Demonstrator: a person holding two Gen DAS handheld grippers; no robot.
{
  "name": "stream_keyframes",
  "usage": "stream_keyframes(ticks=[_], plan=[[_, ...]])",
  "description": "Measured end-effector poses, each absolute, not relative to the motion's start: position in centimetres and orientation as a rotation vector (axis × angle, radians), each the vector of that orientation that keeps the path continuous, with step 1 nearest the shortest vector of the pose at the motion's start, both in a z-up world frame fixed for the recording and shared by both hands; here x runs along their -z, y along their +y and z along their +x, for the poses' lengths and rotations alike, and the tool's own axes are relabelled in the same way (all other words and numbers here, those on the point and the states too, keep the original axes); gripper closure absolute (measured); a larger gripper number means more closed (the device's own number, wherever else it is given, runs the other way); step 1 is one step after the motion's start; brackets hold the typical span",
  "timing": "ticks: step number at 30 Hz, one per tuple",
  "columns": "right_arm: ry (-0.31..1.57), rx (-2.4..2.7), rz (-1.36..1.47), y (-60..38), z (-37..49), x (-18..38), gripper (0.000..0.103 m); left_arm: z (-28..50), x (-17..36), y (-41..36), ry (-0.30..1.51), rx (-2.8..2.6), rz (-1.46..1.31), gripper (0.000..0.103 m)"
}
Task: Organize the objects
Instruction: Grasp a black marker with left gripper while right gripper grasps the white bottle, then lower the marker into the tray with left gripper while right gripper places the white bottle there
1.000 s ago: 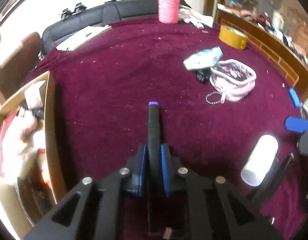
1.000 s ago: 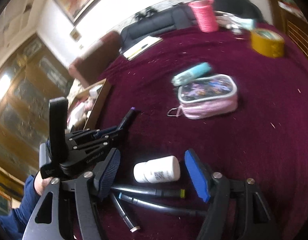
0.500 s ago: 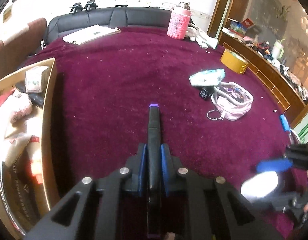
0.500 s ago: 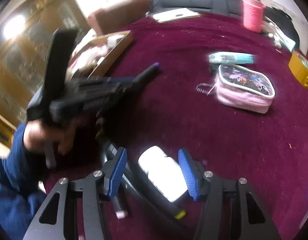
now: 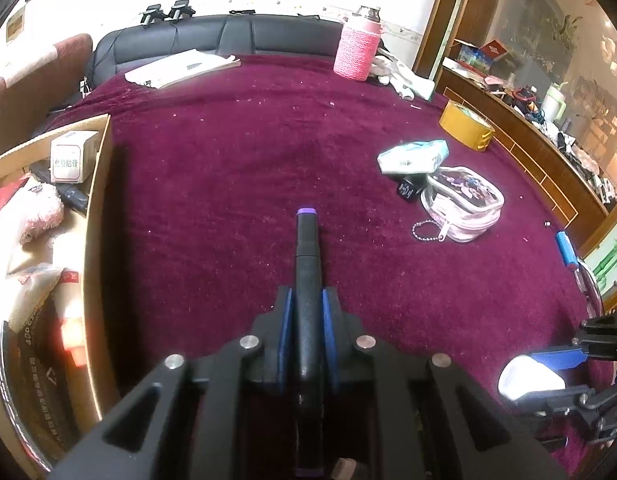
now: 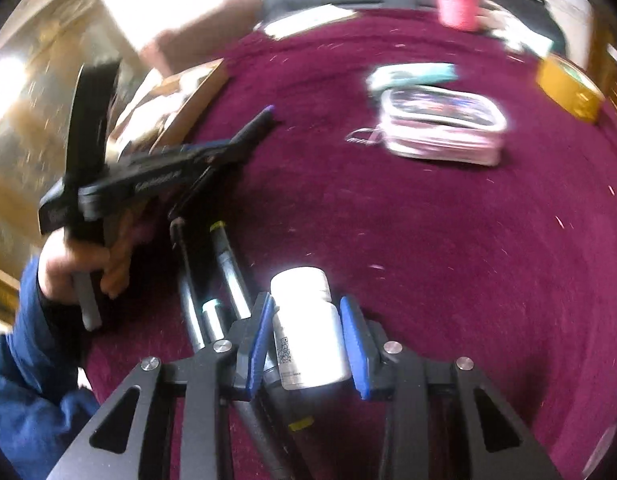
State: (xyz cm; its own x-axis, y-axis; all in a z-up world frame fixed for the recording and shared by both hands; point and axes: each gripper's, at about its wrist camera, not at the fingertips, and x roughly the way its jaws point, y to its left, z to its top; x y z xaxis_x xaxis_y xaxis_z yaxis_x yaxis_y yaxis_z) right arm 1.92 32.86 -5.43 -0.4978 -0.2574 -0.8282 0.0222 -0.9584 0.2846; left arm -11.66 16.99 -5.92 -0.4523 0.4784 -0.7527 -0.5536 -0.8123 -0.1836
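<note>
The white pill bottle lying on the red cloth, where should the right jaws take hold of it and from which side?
Grip the white bottle across its smooth round body below the cap, coming from above along its length. It lies on its side, cap pointing away, so both curved flanks are exposed. The right gripper already straddles it, jaws closing.

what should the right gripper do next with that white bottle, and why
Probably finish closing, then lift. The right gripper has its closing jaws on either side of the white bottle, which lies on the maroon cloth over dark markers. The left gripper already holds a purple-capped marker.
</note>
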Motion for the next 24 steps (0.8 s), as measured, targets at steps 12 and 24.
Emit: stream_keyframes(ticks=[12, 24], plan=[[-0.740, 2.674, 1.232, 35.0, 3.3, 3.3, 0.065, -11.2, 5.2, 16.4, 0.046, -2.262, -1.100, 0.089], [-0.715, 2.663, 1.177, 32.6, 3.2, 2.2, 0.065, -8.1, 3.0, 15.3, 0.118, -2.395, -0.966, 0.089]])
